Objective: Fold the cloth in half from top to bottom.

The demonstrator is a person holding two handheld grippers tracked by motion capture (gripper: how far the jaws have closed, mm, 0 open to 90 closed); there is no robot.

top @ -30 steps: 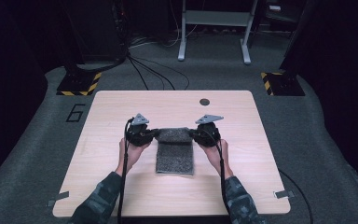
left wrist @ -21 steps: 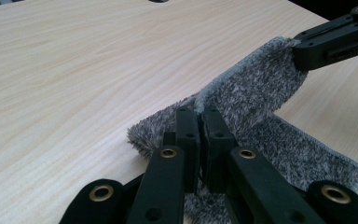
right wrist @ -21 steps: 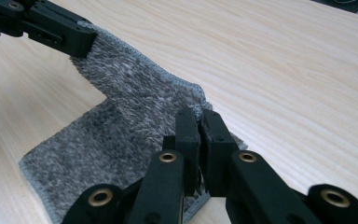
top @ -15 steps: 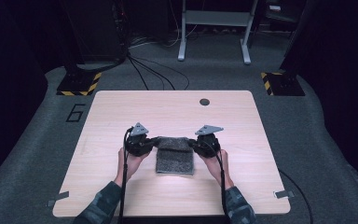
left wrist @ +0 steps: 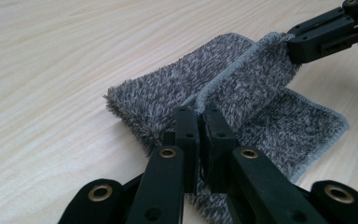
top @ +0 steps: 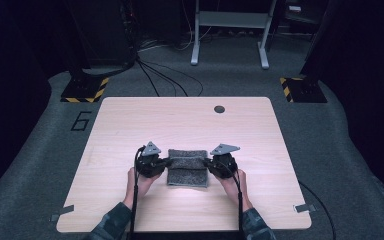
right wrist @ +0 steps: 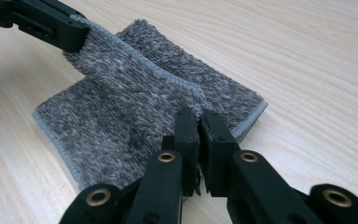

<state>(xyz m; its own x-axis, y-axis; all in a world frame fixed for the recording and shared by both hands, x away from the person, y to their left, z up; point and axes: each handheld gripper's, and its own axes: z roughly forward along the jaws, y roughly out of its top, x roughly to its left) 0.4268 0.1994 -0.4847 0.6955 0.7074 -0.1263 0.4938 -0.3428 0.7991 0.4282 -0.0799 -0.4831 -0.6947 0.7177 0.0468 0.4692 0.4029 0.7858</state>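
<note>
Towel (top: 187, 168), grey and fluffy, is pinched at two corners of one hemmed edge: the left tongs (left wrist: 199, 135) clamp tight on one, the right tongs (right wrist: 198, 135) on the other. That edge hangs lifted between them, running side to side above the lower layer, which lies flat on the tabletop (top: 190, 120) nearer its front edge. One towel, two tongs, both equally near.

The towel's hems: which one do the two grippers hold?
The lifted far hem, pinched at both corners and folded toward the person; the near hem lies flat on the table.
</note>
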